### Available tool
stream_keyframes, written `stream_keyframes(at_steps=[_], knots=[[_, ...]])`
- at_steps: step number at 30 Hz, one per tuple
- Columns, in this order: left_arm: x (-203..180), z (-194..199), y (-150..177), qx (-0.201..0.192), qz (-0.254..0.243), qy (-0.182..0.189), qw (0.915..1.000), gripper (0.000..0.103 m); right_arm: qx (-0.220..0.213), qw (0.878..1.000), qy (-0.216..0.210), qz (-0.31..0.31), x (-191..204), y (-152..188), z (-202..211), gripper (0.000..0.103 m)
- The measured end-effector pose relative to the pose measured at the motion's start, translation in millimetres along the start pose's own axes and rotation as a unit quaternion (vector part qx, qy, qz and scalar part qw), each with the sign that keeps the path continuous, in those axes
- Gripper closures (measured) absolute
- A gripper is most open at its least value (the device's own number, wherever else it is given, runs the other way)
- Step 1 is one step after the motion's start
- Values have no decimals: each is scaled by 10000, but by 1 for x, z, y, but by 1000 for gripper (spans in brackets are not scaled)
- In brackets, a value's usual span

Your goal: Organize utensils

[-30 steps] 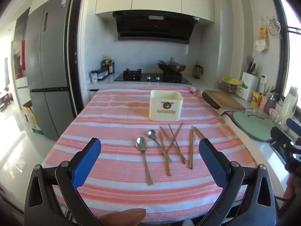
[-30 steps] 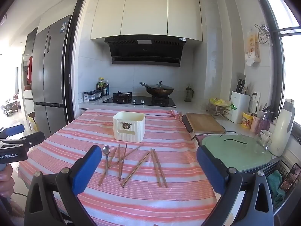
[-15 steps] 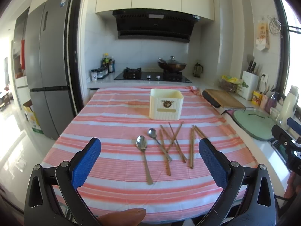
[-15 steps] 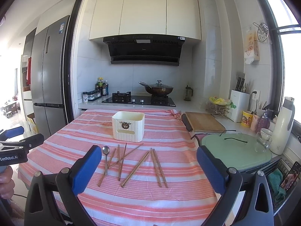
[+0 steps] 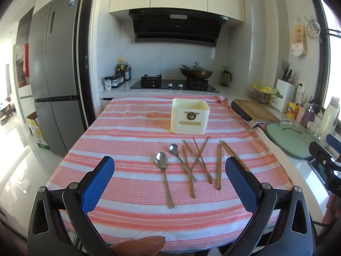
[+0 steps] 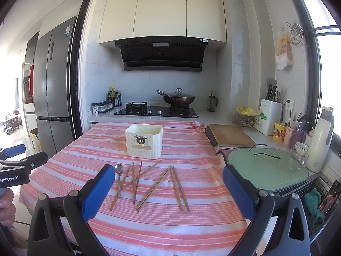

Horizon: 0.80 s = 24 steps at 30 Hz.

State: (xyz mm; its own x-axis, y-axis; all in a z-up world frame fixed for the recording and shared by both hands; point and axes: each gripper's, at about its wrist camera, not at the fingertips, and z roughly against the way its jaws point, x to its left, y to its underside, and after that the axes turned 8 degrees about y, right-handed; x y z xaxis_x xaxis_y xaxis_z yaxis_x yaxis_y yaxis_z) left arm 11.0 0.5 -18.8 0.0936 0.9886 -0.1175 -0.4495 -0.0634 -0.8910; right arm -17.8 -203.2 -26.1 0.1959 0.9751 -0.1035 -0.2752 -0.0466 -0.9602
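A kitchen table (image 5: pixel 127 132) covered with a pink and white striped cloth, seen from two cameras at its near edge. At the far middle of the table stands a cream utensil holder (image 5: pixel 190 115), a ribbed plastic box with an open top; its inside is not visible from here. In front of it, flat on the cloth, lie two metal spoons: a larger spoon (image 5: pixel 164 179) and, just beside it, a smaller spoon (image 5: pixel 181 160). To the right of them wooden chopsticks (image 5: pixel 198 160) are scattered, several crossing one another, with one pair (image 5: pixel 219 166) lying apart further right. The left hand-held gripper (image 5: pixel 169 177) hovers low over the near edge with its blue fingers spread wide, holding nothing. The right hand-held gripper (image 6: pixel 168 184) is likewise spread wide and empty. The task appears barely begun: every visible utensil lies loose on the table, none gathered or placed in the holder
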Motion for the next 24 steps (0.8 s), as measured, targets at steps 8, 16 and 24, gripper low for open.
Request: stream_keyframes(at_steps=[8,16,24], knots=[[1,-1,0,10,0,-15,10000,0,18,10000,-1,3,0,1,-2,0],[4,-4,3,35,-3,-26,10000,0,62,10000,40,4,-4,1,-4,0],[5,-9,5,91,-7,-63,9999,0,187,9991,374,117,-6,2,-14,0]])
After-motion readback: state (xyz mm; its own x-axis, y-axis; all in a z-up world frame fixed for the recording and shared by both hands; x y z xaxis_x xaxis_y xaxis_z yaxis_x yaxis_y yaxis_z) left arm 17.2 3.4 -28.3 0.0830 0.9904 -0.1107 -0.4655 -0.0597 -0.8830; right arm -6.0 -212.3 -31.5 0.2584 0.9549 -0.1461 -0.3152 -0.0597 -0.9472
